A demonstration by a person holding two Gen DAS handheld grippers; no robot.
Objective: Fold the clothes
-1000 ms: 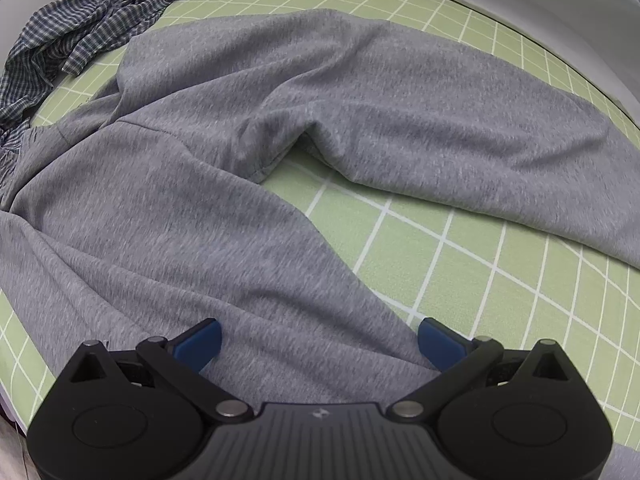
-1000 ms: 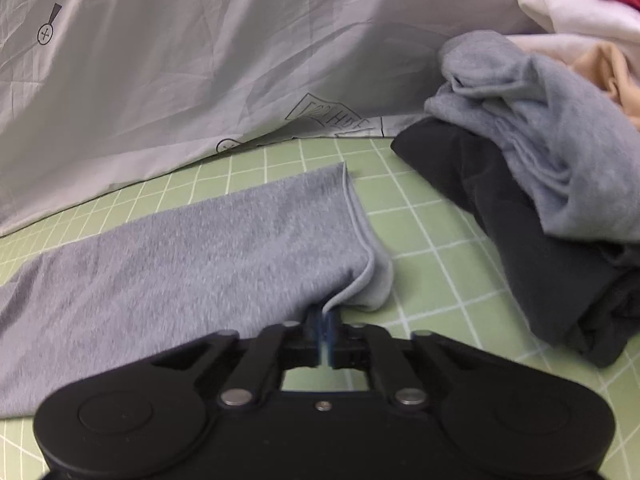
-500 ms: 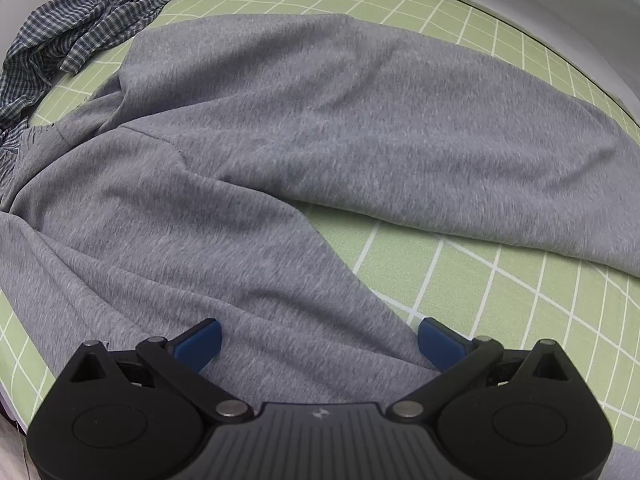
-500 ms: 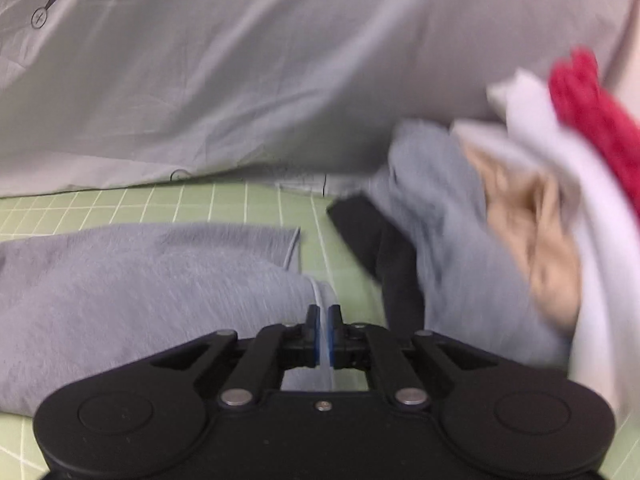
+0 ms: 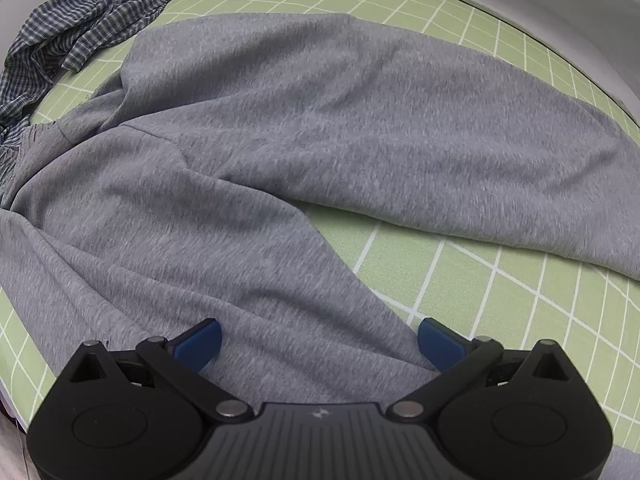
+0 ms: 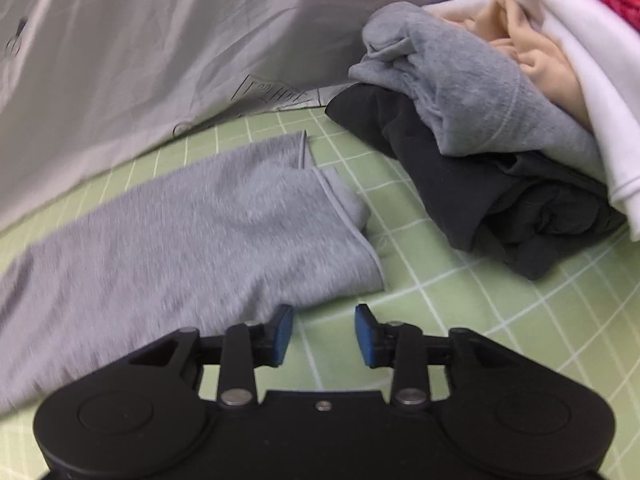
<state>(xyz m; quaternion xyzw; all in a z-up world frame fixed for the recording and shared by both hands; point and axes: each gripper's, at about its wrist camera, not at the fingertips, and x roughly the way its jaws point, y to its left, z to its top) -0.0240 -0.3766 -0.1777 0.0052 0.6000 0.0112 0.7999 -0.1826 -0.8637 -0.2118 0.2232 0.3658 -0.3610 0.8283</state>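
Risk: right gripper (image 6: 323, 334) fingers have just been opening and now stand apart with nothing between them, so the grey trousers (image 5: 248, 168) leg end, lower centre of the right view, can spring back or crease; the clothes pile (image 6: 500, 128) at right is near enough to snag. Left gripper (image 5: 318, 342) fingers spread wide over the other leg, bottom of frame, not pinching; soft fleecy knit, limp, on a smooth green gridded mat (image 5: 500, 300) over the tabletop.

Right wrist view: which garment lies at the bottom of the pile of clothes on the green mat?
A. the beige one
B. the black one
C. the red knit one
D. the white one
B: the black garment rests directly on the green mat, with a grey piece, the beige one and the white one stacked over it.
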